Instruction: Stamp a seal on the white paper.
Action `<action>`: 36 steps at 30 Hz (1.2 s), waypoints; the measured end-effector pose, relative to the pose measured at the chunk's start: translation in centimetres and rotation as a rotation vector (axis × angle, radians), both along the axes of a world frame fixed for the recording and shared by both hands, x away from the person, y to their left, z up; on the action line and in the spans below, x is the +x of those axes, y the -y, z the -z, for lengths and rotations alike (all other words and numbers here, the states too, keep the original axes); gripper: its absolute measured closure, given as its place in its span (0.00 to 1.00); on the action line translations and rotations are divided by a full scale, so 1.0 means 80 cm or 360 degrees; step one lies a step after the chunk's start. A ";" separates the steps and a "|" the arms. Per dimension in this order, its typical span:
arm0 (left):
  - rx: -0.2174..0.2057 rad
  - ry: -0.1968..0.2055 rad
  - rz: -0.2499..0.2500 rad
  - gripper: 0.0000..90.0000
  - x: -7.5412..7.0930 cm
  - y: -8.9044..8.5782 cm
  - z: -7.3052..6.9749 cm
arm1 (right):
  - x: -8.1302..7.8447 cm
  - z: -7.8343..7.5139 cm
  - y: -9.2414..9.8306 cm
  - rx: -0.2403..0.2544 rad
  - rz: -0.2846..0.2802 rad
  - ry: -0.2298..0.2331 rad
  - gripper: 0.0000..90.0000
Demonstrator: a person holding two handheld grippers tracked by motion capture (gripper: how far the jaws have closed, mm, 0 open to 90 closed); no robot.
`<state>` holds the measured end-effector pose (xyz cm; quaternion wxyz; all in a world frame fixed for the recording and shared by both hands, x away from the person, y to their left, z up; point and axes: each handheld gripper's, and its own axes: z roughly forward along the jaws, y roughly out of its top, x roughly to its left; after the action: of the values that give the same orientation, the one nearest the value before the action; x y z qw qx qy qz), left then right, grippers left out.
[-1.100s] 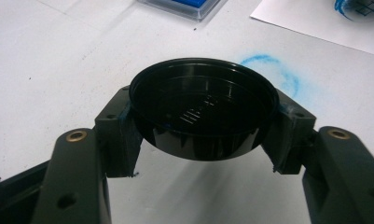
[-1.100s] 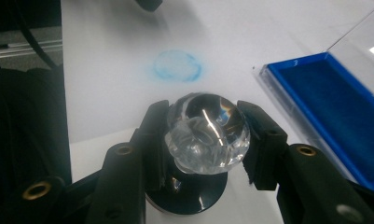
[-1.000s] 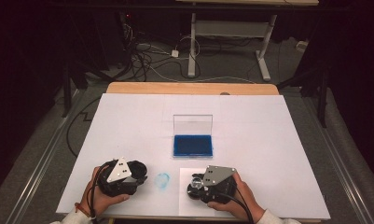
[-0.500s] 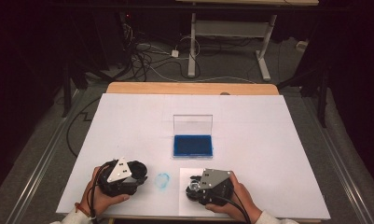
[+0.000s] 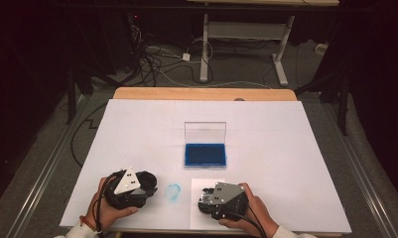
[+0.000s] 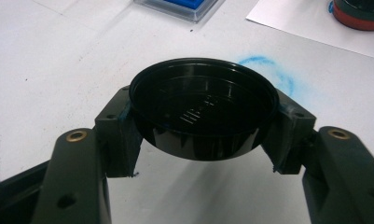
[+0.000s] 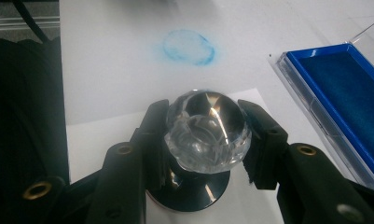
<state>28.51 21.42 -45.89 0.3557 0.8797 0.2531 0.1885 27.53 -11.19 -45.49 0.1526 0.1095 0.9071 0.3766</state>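
A white table (image 5: 296, 148) is carrying an open blue ink pad (image 5: 205, 154) at its middle, with a white paper sheet (image 5: 206, 184) lying in front of it and a smudged blue ring (image 5: 172, 192) just left of that sheet. At the near left, the left gripper (image 6: 201, 122) is clamping a round black cap (image 6: 203, 105) between its jaws, holding it above the table. At the near right, the right gripper (image 7: 204, 133) is squeezing the clear faceted knob of a stamp (image 7: 206, 130), which is standing on the paper sheet.

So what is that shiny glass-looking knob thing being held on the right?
It looks like a stamp with a clear, faceted, crystal-like knob on top and a round, dark, glossy metal-looking base. It stands upright on a white sheet of paper, near a blue ink pad. The right hand-held gripper is shut on the knob, a black pad pressing each side.
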 end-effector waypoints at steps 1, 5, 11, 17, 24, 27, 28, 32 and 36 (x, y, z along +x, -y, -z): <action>0.0001 0.0001 0.0000 0.41 0.000 0.000 0.000 | 0.000 0.000 0.000 0.0011 0.0006 -0.0012 0.64; 0.0003 0.0001 0.0004 0.41 0.000 0.001 0.000 | 0.000 0.001 0.001 0.0006 -0.0004 -0.0004 0.64; 0.0006 0.0002 0.0005 0.41 0.000 0.001 0.000 | -0.002 0.002 0.000 0.0006 0.0001 0.0021 0.64; -0.0001 0.0008 0.0003 0.41 0.000 0.000 -0.001 | 0.006 -0.006 0.006 0.0066 0.0027 -0.0073 0.64; 0.0005 0.0002 0.0001 0.41 0.001 0.000 0.000 | 0.009 -0.035 0.023 0.0237 0.0074 -0.0009 0.64; 0.0006 0.0001 0.0002 0.41 0.001 0.001 0.000 | 0.009 -0.042 0.029 0.0261 0.0096 0.0015 0.64; 0.0005 0.0000 0.0002 0.41 0.001 0.001 0.001 | 0.010 -0.044 0.030 0.0263 0.0102 0.0025 0.64; 0.0003 -0.0005 0.0005 0.41 0.001 0.002 0.001 | 0.012 -0.051 0.039 0.0291 0.0134 0.0050 0.64; -0.0001 -0.0004 0.0007 0.41 0.001 0.002 0.001 | 0.015 -0.054 0.045 0.0307 0.0159 0.0062 0.64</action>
<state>28.60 21.30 -45.97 0.3561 0.8804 0.2515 0.1866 28.70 -14.79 -41.15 0.1776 0.1615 0.8570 0.4561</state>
